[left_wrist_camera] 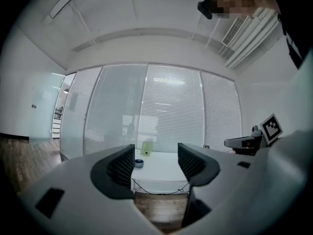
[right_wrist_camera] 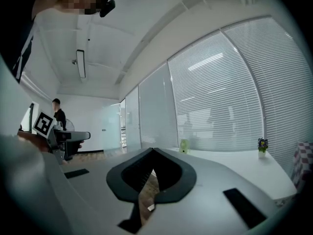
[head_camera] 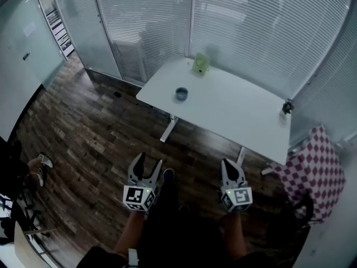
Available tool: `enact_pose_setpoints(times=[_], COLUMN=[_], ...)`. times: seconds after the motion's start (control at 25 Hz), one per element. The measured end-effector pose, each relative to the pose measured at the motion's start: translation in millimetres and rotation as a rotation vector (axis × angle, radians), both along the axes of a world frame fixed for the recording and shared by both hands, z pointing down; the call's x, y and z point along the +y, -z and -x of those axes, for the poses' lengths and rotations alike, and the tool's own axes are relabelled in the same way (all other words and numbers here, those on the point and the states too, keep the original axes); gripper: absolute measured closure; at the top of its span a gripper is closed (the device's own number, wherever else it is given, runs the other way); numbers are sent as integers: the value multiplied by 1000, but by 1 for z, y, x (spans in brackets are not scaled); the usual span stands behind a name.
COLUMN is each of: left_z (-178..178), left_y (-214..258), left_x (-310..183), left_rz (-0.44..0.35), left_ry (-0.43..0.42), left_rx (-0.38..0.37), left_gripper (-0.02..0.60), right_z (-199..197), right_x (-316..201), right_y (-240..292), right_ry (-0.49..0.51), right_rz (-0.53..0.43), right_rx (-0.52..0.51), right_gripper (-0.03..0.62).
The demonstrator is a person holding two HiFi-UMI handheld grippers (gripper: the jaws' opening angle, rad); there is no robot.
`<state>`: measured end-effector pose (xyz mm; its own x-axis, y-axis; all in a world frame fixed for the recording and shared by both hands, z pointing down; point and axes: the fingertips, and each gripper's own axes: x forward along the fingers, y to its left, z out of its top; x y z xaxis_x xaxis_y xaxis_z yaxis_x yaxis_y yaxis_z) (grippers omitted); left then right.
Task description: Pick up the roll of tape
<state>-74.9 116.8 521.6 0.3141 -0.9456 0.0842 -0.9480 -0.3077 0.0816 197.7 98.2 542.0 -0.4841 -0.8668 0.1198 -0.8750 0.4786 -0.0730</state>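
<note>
The roll of tape (head_camera: 181, 94), a small dark blue ring, lies flat on the white table (head_camera: 234, 113) toward its left end. In the left gripper view the tape (left_wrist_camera: 139, 163) shows far off, just inside the left jaw. Both grippers hang well short of the table, above the wooden floor. My left gripper (head_camera: 149, 162) (left_wrist_camera: 156, 155) is open, with nothing between its jaws. My right gripper (head_camera: 230, 164) (right_wrist_camera: 153, 152) is shut, its tips meeting, with nothing held.
A green object (head_camera: 201, 64) stands at the table's far edge and a small potted plant (head_camera: 286, 108) at its right corner. A checkered chair (head_camera: 313, 166) sits right of the table. Blinds-covered glass walls (head_camera: 251, 21) close off the back. A person (right_wrist_camera: 58, 115) stands far left.
</note>
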Motion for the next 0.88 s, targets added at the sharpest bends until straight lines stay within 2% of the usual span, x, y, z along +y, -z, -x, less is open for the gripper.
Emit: enact_pose_setpoints(times=[0.12,0.28,0.48,0.68,0.88], left_z=[4,10,16,28,37], left_y=[-2,-8,-14,-14,-18], left_x=[-9,-27,-54,-88,-124], left_rz=[3,10,25,35,42], left_ry=[12,12,11,21,17], left_rx=[3,7,5,-2,-4], left_gripper=[321,321,321,321,321], right_z=[3,6,17,28,44], right_x=[-10,-28,-58,-96,-131], right_y=[2,-3,-2,-2,-4], right_ry=[0,1,17,25,49], right_rz=[-10,22,19,20,31], right_rx=[-1,31,-8,27,5], right_gripper=[588,588,588,588,588])
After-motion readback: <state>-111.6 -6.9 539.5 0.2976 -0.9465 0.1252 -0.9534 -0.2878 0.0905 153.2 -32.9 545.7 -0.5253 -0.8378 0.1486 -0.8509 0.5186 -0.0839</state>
